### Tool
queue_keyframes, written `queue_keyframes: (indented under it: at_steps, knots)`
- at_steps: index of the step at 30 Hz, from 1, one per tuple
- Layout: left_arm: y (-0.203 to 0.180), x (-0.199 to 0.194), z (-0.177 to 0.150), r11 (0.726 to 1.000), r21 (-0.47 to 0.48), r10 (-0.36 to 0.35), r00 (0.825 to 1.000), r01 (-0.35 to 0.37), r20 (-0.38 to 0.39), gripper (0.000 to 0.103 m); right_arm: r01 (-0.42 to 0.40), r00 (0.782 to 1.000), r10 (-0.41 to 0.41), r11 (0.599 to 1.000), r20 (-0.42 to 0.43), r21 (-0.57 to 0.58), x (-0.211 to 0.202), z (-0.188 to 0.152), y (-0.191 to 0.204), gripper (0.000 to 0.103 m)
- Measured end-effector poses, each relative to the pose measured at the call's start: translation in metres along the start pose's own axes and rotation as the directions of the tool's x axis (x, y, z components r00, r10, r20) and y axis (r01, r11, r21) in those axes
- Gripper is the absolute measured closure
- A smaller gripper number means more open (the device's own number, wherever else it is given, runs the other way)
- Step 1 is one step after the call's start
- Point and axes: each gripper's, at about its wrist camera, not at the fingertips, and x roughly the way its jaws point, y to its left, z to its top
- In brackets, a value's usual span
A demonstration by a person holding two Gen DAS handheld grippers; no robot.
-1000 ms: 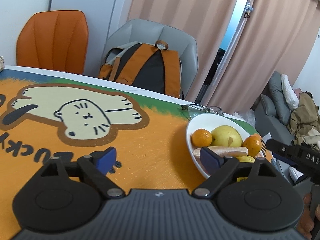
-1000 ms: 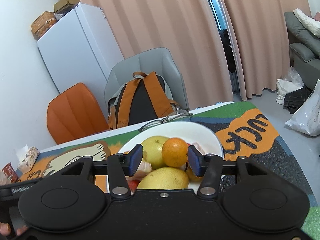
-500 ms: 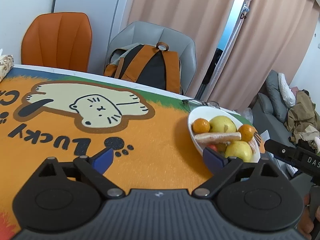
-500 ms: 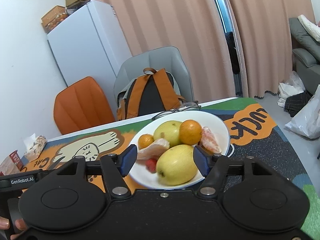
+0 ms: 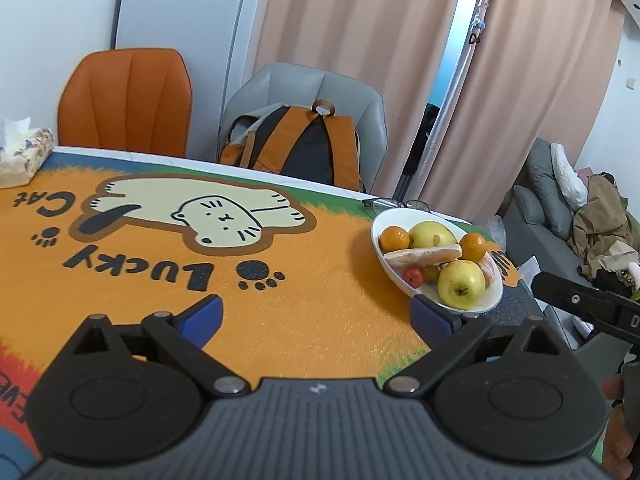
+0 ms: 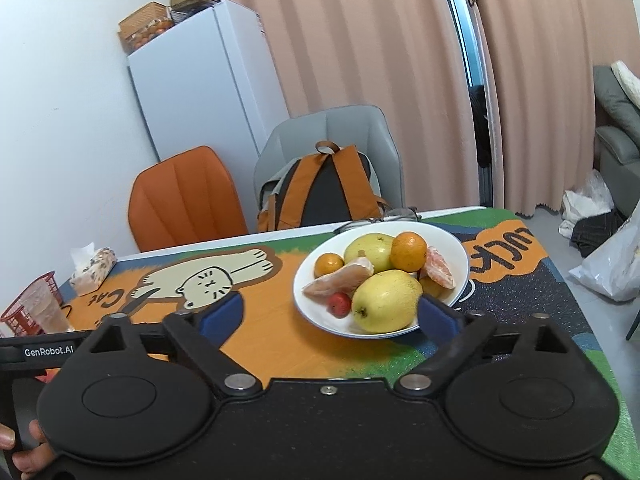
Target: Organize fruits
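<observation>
A white bowl sits on the orange cat mat, filled with fruit: a large yellow-green apple in front, another yellow fruit behind, two mandarins, peeled citrus segments and a small red fruit. The bowl also shows in the left wrist view, to the right. My right gripper is open and empty, just short of the bowl's near rim. My left gripper is open and empty over the mat, left of the bowl.
Glasses lie behind the bowl at the table's far edge. A tissue pack and a red basket with a cup stand at the left. An orange chair and a grey chair with a backpack stand behind the table.
Both grippers have pulled back and risen away from the bowl. The right gripper's jaws have opened wider. The fruit in the bowl has not moved.
</observation>
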Motion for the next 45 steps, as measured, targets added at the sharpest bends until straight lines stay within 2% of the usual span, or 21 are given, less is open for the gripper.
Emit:
queue_keyframes:
  at_steps: [4, 15, 21, 25, 31, 40, 45]
  knots:
    - [-0.001, -0.018, -0.003, 1.000, 0.012, 0.013, 1.000, -0.013, 0.012, 0.000, -0.003, 1.000, 0.003, 1.000, 0.002, -0.020, -0.014, -0.001, 0.008, 0.000]
    - [0.003, -0.071, -0.017, 1.000, 0.015, -0.002, 0.999, 0.002, 0.035, 0.000, -0.029, 1.000, 0.029, 0.998, -0.003, -0.063, -0.058, -0.008, 0.031, 0.000]
    - [0.000, -0.092, -0.031, 0.998, 0.057, -0.033, 0.999, 0.032, 0.029, 0.000, -0.018, 1.000, 0.016, 0.995, -0.025, -0.096, -0.083, -0.016, 0.047, 0.000]
    - [0.003, -0.109, -0.036, 0.996, 0.083, -0.028, 0.999, 0.024, 0.041, 0.000, -0.027, 0.999, 0.025, 0.994, -0.025, -0.105, -0.100, -0.019, 0.051, 0.000]
    - [0.011, -0.127, -0.036, 0.998, 0.062, -0.008, 0.998, 0.004, 0.058, 0.000, -0.025, 0.999, 0.022, 0.992, -0.026, -0.126, -0.116, -0.024, 0.051, 0.000]
    - [0.005, -0.142, -0.038, 0.990, 0.139, -0.027, 0.998, 0.020, 0.048, 0.000, -0.024, 1.000, 0.022, 0.990, -0.014, -0.136, -0.133, -0.025, 0.048, 0.000]
    - [0.009, -0.146, -0.039, 0.990, 0.140, -0.017, 0.999, 0.010, 0.048, 0.000, -0.025, 1.000, 0.024, 0.991, -0.009, -0.134, -0.138, -0.023, 0.045, 0.000]
